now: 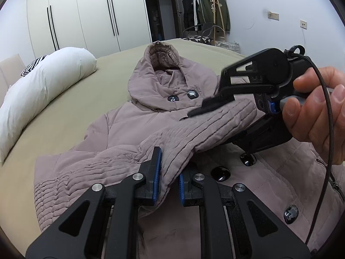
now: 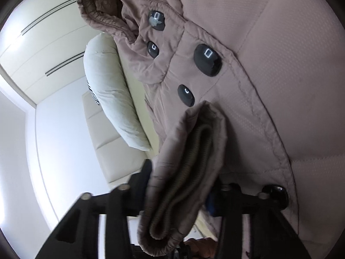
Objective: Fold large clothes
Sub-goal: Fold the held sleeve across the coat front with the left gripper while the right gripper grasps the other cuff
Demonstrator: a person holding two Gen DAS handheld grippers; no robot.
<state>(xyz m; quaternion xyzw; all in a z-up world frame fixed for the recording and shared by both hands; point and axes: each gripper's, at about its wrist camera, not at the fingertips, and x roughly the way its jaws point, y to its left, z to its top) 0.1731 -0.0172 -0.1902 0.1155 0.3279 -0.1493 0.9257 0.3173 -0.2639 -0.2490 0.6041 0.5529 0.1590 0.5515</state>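
A mauve padded hooded coat (image 1: 151,99) with black buttons lies face up on the bed (image 1: 90,99). One quilted sleeve (image 1: 194,129) is lifted across the coat's front. My left gripper (image 1: 169,179) is shut on the sleeve's middle, the fabric pinched between its blue pads. My right gripper (image 1: 207,105), held in a hand at the right, grips the sleeve's end. In the right wrist view the sleeve cuff (image 2: 185,172) with its ribbed lining sits between the fingers of my right gripper (image 2: 183,185), above the coat's front (image 2: 258,64).
A long white pillow (image 1: 43,92) lies at the bed's left, with a striped cloth behind it. White wardrobe doors (image 1: 86,17) stand beyond the bed. A rack with hanging clothes (image 1: 207,8) stands at the far wall.
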